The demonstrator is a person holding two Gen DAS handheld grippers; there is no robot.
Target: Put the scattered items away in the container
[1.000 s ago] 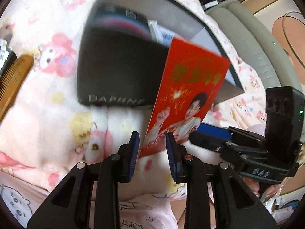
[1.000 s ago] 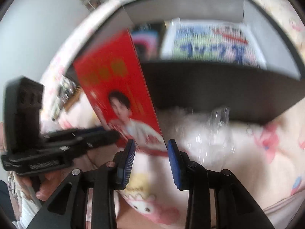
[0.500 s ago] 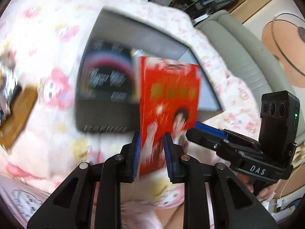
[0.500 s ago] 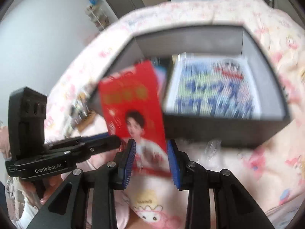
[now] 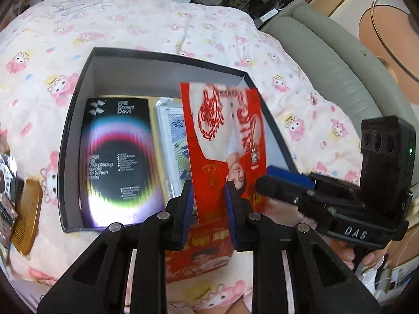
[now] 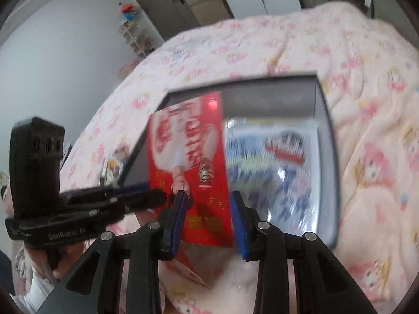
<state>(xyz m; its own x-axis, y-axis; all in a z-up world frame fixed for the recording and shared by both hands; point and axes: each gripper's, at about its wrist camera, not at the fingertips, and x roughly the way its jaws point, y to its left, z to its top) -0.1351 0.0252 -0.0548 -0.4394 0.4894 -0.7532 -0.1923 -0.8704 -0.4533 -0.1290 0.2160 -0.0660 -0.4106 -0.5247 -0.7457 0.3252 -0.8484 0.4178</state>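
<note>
A red printed packet (image 5: 222, 130) (image 6: 188, 162) hangs tilted over the near wall of the open black box (image 5: 78, 120) (image 6: 327, 157), its far half above the box's inside. My left gripper (image 5: 209, 198) has the packet's left edge between its pads, one finger in front and one behind. The right wrist view shows those tips (image 6: 157, 196) at that edge. On the packet's right edge my right gripper (image 6: 209, 209) is shut the same way, its tips (image 5: 262, 183) reaching in from the right. The packet bends near the fingertips, so a second printed face shows below them.
Inside the box lie a black screen-protector pack (image 5: 117, 157) and a white and blue printed package (image 5: 172, 136) (image 6: 275, 170). A wooden comb (image 5: 26, 217) and foil packets (image 5: 6, 172) lie on the pink blanket (image 5: 157, 26) left of the box. A grey padded edge (image 5: 327, 60) runs at the right.
Both grippers have risen with the red packet, so the box's inside now shows. The packet has tipped forward over the box. The left jaws have narrowed slightly.
</note>
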